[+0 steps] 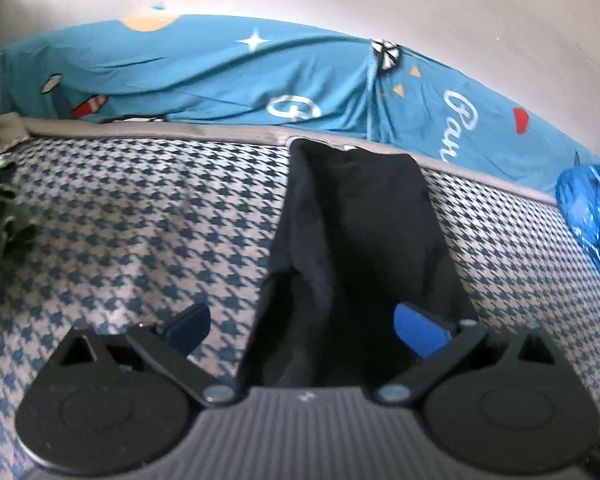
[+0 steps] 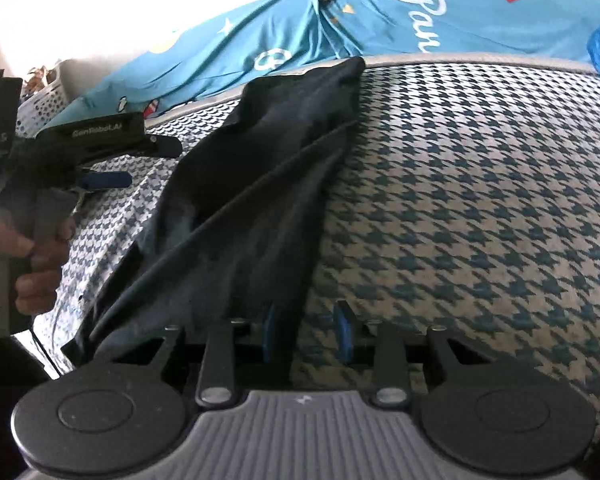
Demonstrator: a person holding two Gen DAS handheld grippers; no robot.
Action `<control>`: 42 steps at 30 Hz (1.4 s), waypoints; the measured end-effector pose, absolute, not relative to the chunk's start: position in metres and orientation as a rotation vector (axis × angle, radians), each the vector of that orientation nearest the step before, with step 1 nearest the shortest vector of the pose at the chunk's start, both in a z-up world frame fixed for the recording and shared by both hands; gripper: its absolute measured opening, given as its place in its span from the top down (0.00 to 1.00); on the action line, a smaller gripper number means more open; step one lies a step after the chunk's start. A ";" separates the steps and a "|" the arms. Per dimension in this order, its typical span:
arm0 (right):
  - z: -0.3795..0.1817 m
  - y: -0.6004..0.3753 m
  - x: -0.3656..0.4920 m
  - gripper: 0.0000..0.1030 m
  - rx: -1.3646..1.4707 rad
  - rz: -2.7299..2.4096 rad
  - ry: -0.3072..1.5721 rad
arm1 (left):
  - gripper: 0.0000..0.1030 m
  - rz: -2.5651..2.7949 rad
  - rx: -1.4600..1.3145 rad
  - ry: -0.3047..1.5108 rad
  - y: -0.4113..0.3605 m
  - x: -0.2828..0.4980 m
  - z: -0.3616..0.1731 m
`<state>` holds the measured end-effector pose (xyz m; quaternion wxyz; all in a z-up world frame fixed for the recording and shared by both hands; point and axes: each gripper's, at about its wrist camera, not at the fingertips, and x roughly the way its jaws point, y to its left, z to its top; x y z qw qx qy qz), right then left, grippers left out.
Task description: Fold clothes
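A dark navy garment (image 1: 356, 240) lies as a long, creased strip on the houndstooth bed cover (image 1: 140, 220), reaching to its far grey edge. My left gripper (image 1: 306, 332) is open wide and low over the strip's near end. One blue pad (image 1: 420, 336) is above the cloth, the other over the cover. In the right wrist view the garment (image 2: 252, 200) runs diagonally. My right gripper (image 2: 305, 332) is open at its near right edge, with that edge just inside the left pad (image 2: 268, 332). A hand (image 2: 40, 256) holds the left gripper (image 2: 108, 178) at the garment's left side.
A teal printed sheet (image 1: 220, 72) is bunched along the far side against a white wall. A blue plastic bag (image 1: 592, 216) sits at the right edge and green fabric (image 1: 0, 208) at the left. A white dotted basket (image 2: 48, 96) stands far left.
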<state>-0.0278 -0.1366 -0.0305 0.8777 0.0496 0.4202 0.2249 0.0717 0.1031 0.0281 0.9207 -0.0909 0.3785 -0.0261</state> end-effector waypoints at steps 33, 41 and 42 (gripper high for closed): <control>-0.040 -0.138 -0.024 0.61 0.137 0.490 0.854 | 0.89 0.013 -0.184 0.758 0.096 0.113 0.004; -0.040 -0.138 -0.023 0.61 0.139 0.489 0.853 | 0.80 -0.028 -0.370 0.803 0.118 0.116 -0.009; -0.040 -0.138 -0.023 0.61 0.139 0.490 0.853 | 0.75 -0.028 -0.380 0.808 0.119 0.117 -0.010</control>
